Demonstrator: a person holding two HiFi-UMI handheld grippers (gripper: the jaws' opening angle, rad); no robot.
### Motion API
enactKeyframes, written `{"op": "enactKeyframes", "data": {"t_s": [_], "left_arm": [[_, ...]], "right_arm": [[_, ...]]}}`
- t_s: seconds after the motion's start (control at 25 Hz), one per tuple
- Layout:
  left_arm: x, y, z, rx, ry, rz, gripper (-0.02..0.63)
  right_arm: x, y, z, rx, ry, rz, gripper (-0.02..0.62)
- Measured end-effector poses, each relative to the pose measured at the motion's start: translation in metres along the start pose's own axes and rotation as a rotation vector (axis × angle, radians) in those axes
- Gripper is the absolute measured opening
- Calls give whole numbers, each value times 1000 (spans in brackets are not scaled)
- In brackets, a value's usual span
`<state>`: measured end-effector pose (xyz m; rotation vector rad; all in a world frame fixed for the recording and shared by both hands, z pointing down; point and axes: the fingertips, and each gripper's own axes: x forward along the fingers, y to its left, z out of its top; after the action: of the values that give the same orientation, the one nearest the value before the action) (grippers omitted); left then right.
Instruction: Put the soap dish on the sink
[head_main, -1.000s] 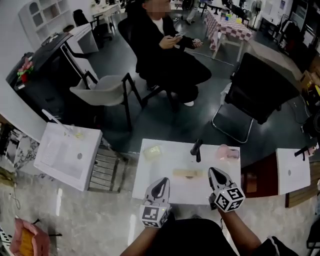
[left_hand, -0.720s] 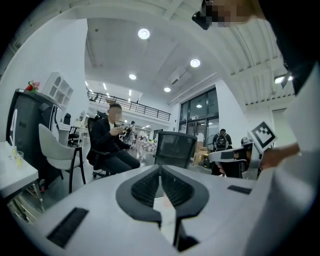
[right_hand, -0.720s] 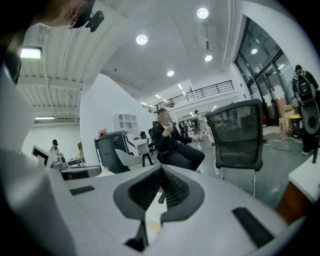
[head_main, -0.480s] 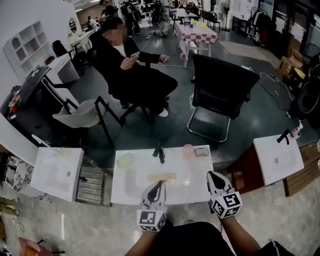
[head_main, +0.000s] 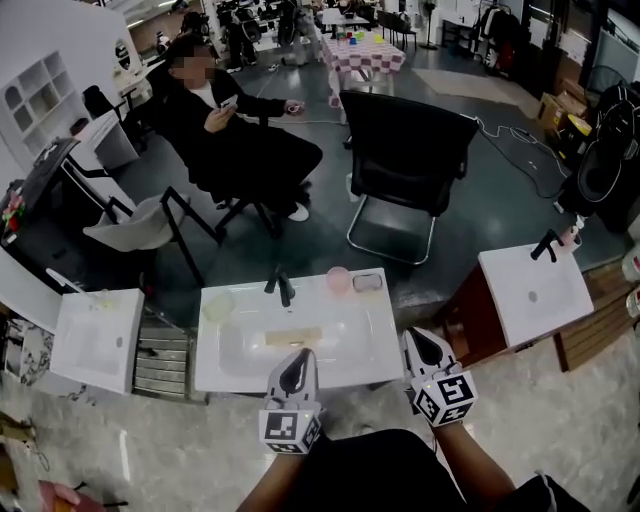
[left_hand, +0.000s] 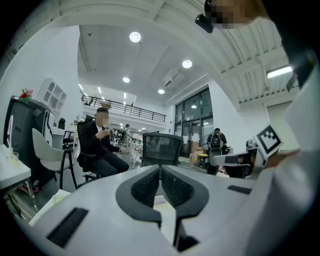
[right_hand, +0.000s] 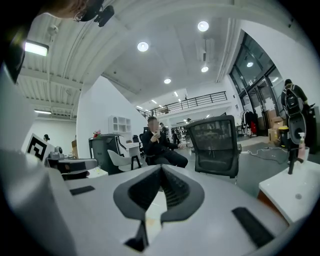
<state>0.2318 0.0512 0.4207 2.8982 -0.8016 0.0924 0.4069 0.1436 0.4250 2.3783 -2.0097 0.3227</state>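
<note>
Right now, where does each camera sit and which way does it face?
Head view: on the person's head, looking steeply down at the white sink; forearms, left gripper and right gripper show.
Left gripper view: on that gripper, facing level along its shut jaws.
Right gripper view: likewise, jaws shut.
All share the seated person and black office chair.

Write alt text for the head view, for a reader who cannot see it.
Seen from above, the left claw and right claw, both shut and empty, hover by the front edge of a white sink with a black faucet and a tan strip in its basin. Beyond it stand an empty black office chair and a seated person in black.
</note>
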Motion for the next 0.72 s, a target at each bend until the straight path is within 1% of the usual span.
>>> {"op": "enactKeyframes", "data": {"t_s": [0.28, 0.52, 0.72], "left_arm": [[-5, -12, 4, 14, -5, 1, 18], [-12, -8, 10, 18, -9, 16, 17], [-18, -6, 7, 15, -9, 21, 18]], "right_arm": [[-13, -2, -1, -13, 5, -9, -1], [-15, 6, -3, -30, 14, 3, -1], [-15, 15, -8, -59, 19, 16, -2]]}}
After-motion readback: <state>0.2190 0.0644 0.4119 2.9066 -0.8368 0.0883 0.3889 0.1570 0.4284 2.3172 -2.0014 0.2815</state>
